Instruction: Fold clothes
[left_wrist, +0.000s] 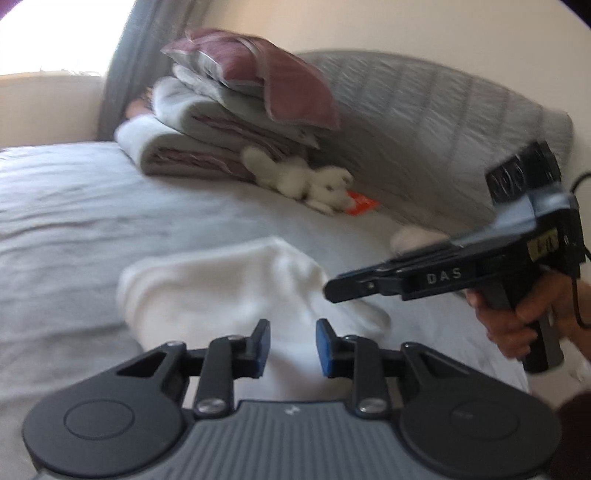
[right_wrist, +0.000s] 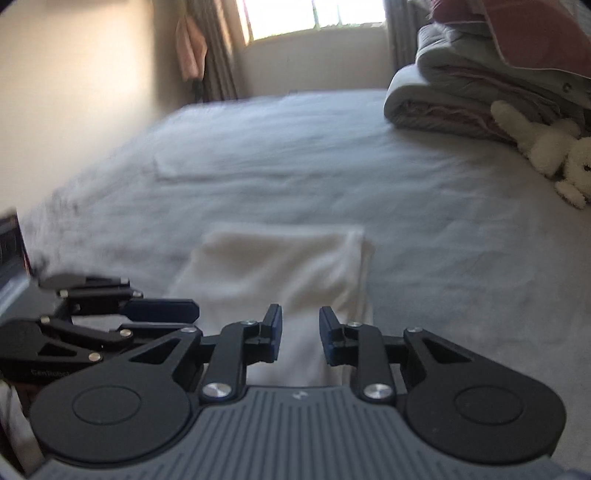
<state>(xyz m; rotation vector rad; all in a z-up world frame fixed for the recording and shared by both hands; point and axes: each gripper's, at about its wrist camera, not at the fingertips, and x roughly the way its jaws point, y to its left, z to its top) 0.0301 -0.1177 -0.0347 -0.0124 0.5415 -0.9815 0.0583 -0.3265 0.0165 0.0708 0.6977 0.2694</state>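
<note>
Both grippers hover low over the soft white folded cloth lying on the pale grey bedsheet. Left gripper and right gripper have their blue pads a little apart, with nothing pinched. It seems one fold is done; the next move needs gripping an edge of the cloth. Farther back are stacked grey-and-maroon quilts and a white plush toy.

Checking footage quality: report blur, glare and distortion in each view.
Left wrist view: window blown out, stacked bedding motion-smeared, fisheye bends the bed. Right wrist view: window glares, white cloth soft, right tool sharp.
</note>
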